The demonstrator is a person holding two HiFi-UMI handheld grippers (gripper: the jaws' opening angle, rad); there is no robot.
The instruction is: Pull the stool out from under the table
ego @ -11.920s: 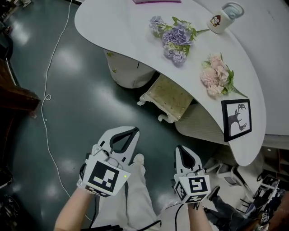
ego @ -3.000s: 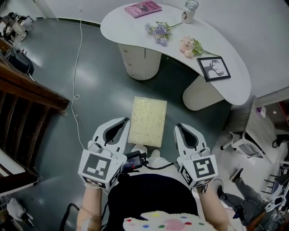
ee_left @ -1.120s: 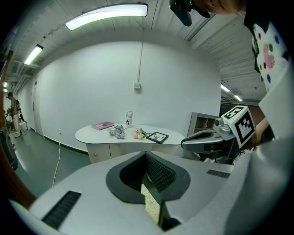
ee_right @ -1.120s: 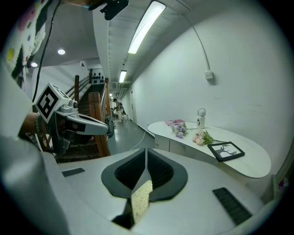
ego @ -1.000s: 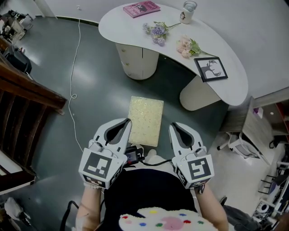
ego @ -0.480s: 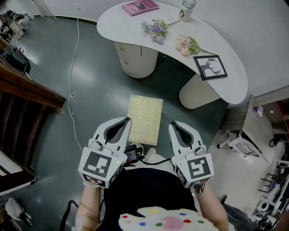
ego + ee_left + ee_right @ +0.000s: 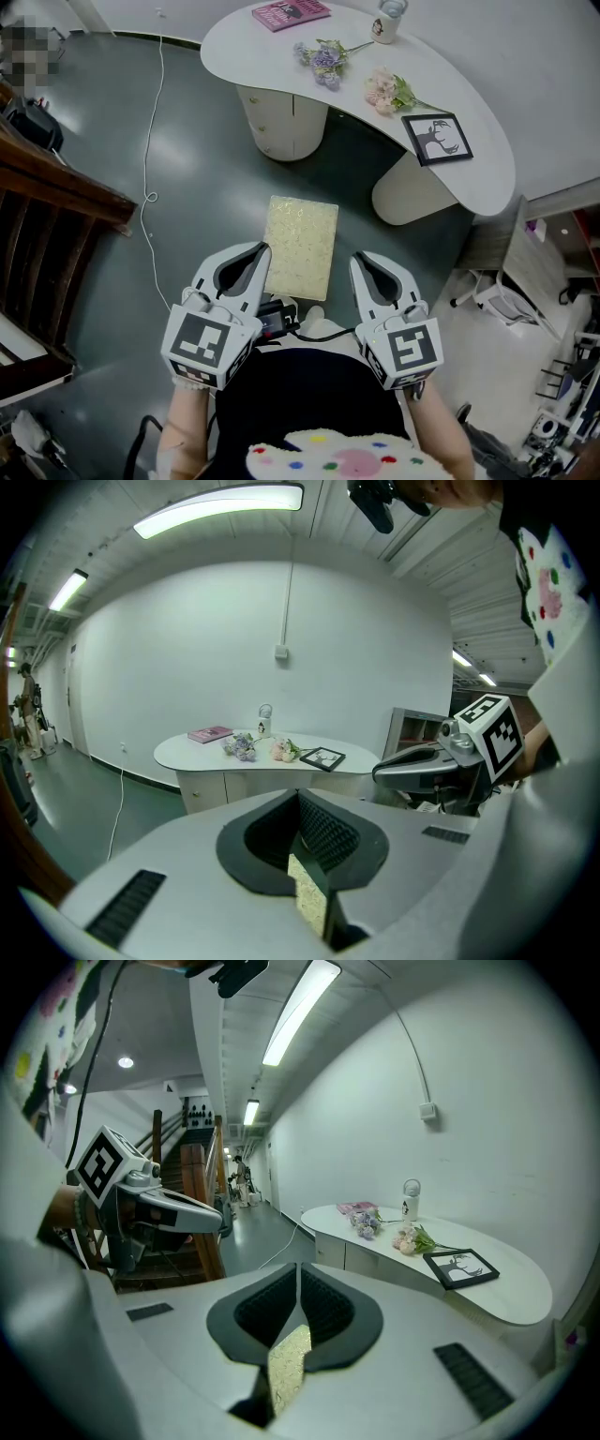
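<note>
Stool (image 7: 301,247) stands out on the dark floor (image 7: 187,169), apart from the white table (image 7: 487,164) and its two pedestals, its pale top facing up. The left hand-held gripper (image 7: 253,255) hangs at the stool's near left edge, and the right hand-held gripper (image 7: 366,264) is just off its near right corner. Both have their jaws pressed together with nothing between them. On the table lie a pink book (image 7: 290,13), a cup (image 7: 389,21), two flower bunches (image 7: 323,61) and a framed picture (image 7: 438,138).

White fluorescent ceiling tubes (image 7: 220,511) light the room evenly; glare pools on the glossy dark-green floor (image 7: 178,150); fisheye corners blacken.
</note>
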